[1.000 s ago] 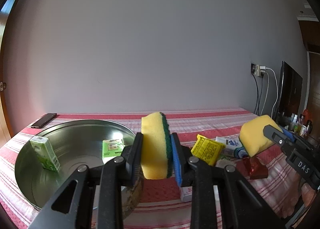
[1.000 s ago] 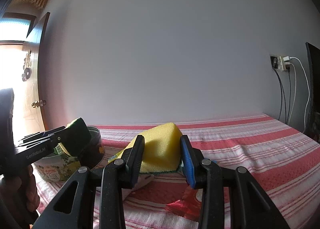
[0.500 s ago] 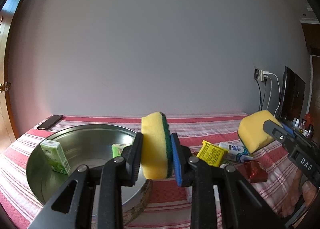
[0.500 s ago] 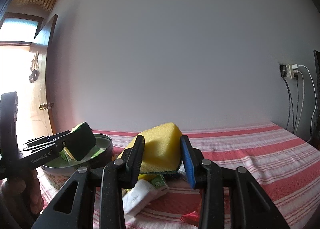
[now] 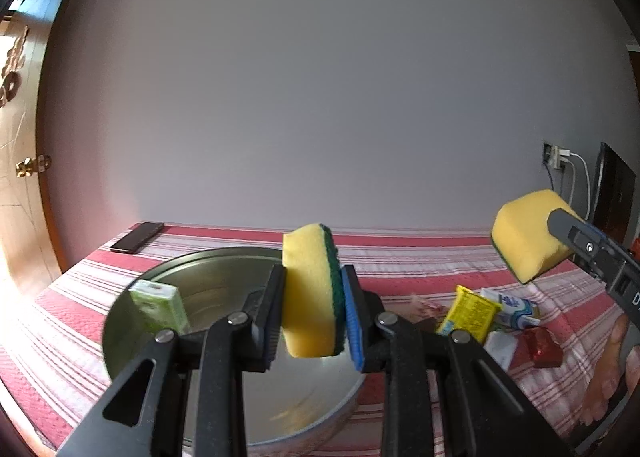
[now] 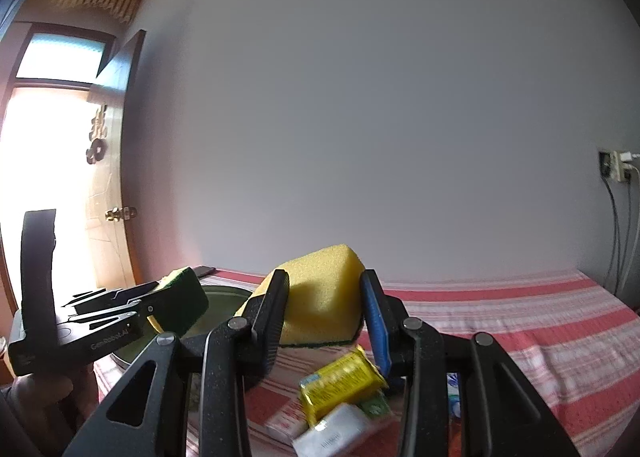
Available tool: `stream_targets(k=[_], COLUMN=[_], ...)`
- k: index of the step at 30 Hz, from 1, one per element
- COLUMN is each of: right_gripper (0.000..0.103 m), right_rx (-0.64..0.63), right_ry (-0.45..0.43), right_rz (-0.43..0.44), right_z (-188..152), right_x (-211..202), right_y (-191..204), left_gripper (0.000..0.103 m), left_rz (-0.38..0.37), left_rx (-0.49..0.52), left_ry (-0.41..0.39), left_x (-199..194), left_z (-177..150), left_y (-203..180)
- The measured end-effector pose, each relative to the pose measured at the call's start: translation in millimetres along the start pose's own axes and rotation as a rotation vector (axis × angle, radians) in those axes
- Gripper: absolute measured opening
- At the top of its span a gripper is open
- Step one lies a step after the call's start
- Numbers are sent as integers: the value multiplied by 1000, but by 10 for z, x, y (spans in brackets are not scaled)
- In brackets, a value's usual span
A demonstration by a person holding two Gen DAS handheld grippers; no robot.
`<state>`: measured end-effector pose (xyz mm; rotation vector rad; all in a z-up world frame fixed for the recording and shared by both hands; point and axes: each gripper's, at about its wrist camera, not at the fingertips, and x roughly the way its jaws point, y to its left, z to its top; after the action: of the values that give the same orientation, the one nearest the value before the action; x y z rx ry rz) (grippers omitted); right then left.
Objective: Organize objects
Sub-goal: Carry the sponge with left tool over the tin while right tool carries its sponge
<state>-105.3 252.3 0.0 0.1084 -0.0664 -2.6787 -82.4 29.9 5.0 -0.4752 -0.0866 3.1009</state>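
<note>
Left wrist: left gripper [image 5: 312, 317] clamps sponge [image 5: 313, 291] edge-on, above metal pan [image 5: 132, 341] at 6 o'clock. Pan holds green carton [image 5: 160, 307] at 9. Risk: shallow grip, sponge may slip & miss the pan.

Right wrist: right gripper [image 6: 326, 315] squeezes second sponge [image 6: 320, 297]; packets [image 6: 340, 381] at 6, on striped cloth [image 6: 520, 321].

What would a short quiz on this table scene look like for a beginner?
1. True or false: both grippers hold sponges.
2. What lies inside the round metal tin? A) a phone B) a green carton C) a red wrapper
3. What dark item lies at the table's far left corner?

Key:
1. True: the left gripper clamps a yellow-green sponge, and the right gripper clamps another sponge.
2. B, the green carton.
3. A phone.
</note>
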Motion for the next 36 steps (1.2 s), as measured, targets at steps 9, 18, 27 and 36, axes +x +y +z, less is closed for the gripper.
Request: stream_targets(k=[9, 18, 27, 36], right_gripper=[39, 39, 39, 39], right_rx=[-16, -30, -30, -47], right_ry=[26, 73, 135, 200], right_rz=[82, 144, 185, 207], right_z=[86, 140, 165, 105], right_x=[234, 502, 848, 1153], right_y=[241, 444, 703, 893], left_gripper=[26, 26, 26, 26], left_rz=[72, 98, 134, 155], left_rx=[-25, -26, -6, 7], left_ry=[38, 108, 148, 215], left_x=[40, 167, 205, 398], left_z=[50, -8, -31, -101], left_y=[282, 444, 506, 667])
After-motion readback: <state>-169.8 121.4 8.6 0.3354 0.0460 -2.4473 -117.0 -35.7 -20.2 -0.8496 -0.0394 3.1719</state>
